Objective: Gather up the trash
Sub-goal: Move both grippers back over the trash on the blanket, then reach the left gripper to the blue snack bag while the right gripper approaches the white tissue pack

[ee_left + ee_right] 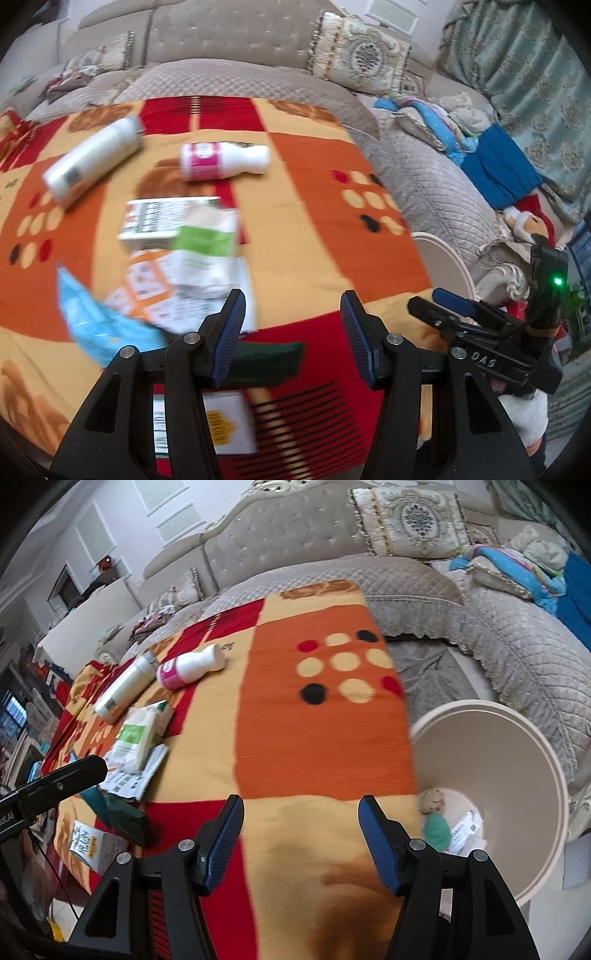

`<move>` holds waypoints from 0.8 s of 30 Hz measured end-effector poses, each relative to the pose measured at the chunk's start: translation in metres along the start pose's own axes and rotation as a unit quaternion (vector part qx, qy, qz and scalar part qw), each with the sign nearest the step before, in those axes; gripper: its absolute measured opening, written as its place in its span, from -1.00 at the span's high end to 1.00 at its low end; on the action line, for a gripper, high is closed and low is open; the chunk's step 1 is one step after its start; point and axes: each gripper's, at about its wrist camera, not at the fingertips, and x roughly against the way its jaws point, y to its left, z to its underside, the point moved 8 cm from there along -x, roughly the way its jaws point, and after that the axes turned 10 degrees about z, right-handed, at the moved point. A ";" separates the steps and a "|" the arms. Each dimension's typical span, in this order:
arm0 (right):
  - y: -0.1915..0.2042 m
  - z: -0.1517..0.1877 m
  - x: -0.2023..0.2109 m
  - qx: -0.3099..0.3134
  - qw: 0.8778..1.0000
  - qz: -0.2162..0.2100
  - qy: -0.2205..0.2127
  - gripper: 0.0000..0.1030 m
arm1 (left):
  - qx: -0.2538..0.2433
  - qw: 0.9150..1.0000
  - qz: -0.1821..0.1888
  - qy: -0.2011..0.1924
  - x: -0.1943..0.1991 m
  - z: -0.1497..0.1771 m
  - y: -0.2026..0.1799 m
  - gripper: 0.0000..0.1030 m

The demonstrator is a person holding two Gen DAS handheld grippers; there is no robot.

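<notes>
Trash lies on a red, orange and yellow cloth: a white bottle, a pink-labelled bottle, a printed box, a green-and-white packet, a leaflet, a blue wrapper and a dark green item. My left gripper hangs open above that green item, its pads touching nothing. My right gripper is open over bare cloth, empty, near the cream bin. The bin holds crumpled paper, a green scrap and a receipt.
A quilted grey sofa wraps around the table's far and right sides, with cushions and folded blue cloth. A yellow-printed carton lies at the cloth's near left edge. The bin stands beside the table's right edge.
</notes>
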 end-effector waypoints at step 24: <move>0.143 -0.019 -0.046 0.064 0.993 -0.082 0.054 -0.30 | 0.093 0.995 0.004 -0.033 0.064 0.024 0.138 -0.32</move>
